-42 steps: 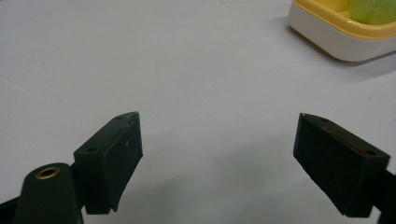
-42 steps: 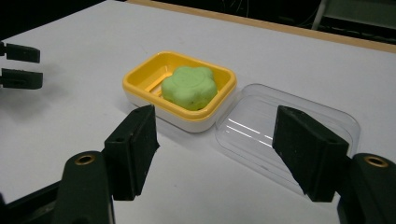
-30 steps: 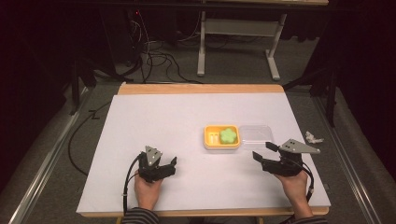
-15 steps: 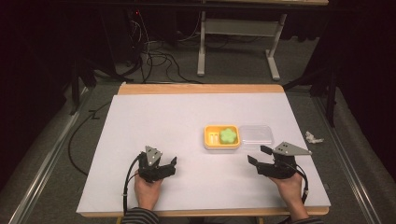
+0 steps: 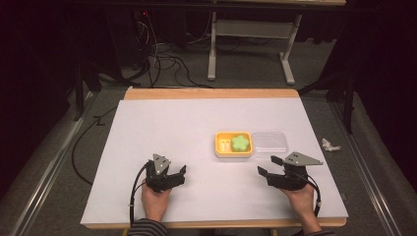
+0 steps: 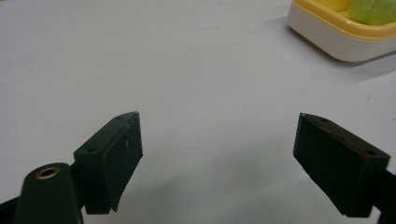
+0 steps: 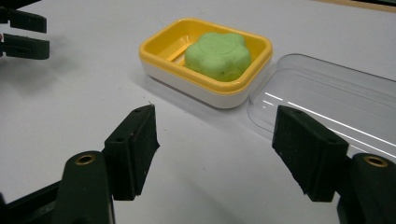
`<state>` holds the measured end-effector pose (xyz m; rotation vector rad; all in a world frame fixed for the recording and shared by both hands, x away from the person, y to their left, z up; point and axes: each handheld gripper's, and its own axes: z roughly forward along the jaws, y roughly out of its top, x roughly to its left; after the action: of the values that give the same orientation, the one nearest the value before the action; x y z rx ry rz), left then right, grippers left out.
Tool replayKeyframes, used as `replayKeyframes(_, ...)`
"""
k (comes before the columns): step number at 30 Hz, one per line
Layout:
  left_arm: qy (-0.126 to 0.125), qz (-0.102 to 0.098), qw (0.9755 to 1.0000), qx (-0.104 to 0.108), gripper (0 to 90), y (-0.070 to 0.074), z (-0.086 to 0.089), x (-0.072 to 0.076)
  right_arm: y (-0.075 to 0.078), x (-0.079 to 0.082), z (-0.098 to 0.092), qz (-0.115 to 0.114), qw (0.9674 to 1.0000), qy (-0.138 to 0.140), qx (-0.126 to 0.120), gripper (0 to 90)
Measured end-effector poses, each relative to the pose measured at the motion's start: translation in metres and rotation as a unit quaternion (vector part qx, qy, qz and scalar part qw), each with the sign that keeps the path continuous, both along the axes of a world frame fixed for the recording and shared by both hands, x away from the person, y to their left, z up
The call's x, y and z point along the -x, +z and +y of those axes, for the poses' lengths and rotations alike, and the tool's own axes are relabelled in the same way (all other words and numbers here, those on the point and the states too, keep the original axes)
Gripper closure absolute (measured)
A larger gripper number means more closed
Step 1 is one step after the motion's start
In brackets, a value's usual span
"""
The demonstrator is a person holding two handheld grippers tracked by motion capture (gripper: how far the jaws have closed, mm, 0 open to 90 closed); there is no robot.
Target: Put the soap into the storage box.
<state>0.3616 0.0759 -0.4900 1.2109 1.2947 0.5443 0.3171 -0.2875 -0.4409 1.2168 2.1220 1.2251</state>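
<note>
Two grippers rest near the soap dish [image 5: 233, 145], jaws wide and empty: the right gripper [image 5: 272, 167] lies just beside its near right corner, the left gripper [image 5: 181, 173] farther off toward its near left.

Both tools are built in black w/ brass-ringed screw holes; left tool [image 5: 183, 170] and right tool [image 5: 267, 165] are each topped by a grey triangular plate, black cable trailing. A striped cuff [image 5: 147, 227] is worn on the left arm.
</note>
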Motion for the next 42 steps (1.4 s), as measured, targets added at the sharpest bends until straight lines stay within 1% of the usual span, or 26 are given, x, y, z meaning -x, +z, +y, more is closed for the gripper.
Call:
replayKeyframes(9,0.000,0.000,1.0000,0.000,16.1,0.000,0.000,0.000,-0.007,-0.002,0.005,0.009,1.0000,0.000,0.003,31.6)
replayKeyframes(11,0.000,0.000,1.0000,0.000,16.1,0.000,0.000,0.000,-0.009,-0.004,0.007,0.007,0.9999,0.004,0.010,31.6)
replayKeyframes(15,0.000,0.000,1.0000,0.000,16.1,0.000,0.000,0.000,-0.012,-0.004,0.008,0.014,0.9998,0.000,0.010,31.7)
replayKeyframes(25,0.000,0.000,1.0000,0.000,16.1,0.000,0.000,0.000,-0.018,-0.007,0.010,0.021,0.9997,-0.003,0.015,31.7)
replayKeyframes(27,0.000,0.000,1.0000,0.000,16.1,0.000,0.000,0.000,-0.019,-0.009,0.011,0.025,0.9995,-0.004,0.020,31.7)
replayKeyframes(29,0.000,0.000,1.0000,0.000,16.1,0.000,0.000,0.000,-0.020,-0.010,0.012,0.024,0.9994,-0.002,0.023,31.7)
replayKeyframes(33,0.000,0.000,1.0000,0.000,16.1,0.000,0.000,0.000,-0.022,-0.012,0.012,0.026,0.9993,-0.004,0.027,31.7)
replayKeyframes(35,0.000,0.000,1.0000,0.000,16.1,0.000,0.000,0.000,-0.025,-0.012,0.013,0.033,0.9991,-0.007,0.026,31.8)
replayKeyframes(39,0.000,0.000,1.0000,0.000,16.1,0.000,0.000,0.000,-0.028,-0.014,0.013,0.037,0.9988,-0.009,0.031,31.8)
replayKeyframes(42,0.000,0.000,1.0000,0.000,16.1,0.000,0.000,0.000,-0.030,-0.014,0.013,0.037,0.9987,-0.012,0.033,31.8)
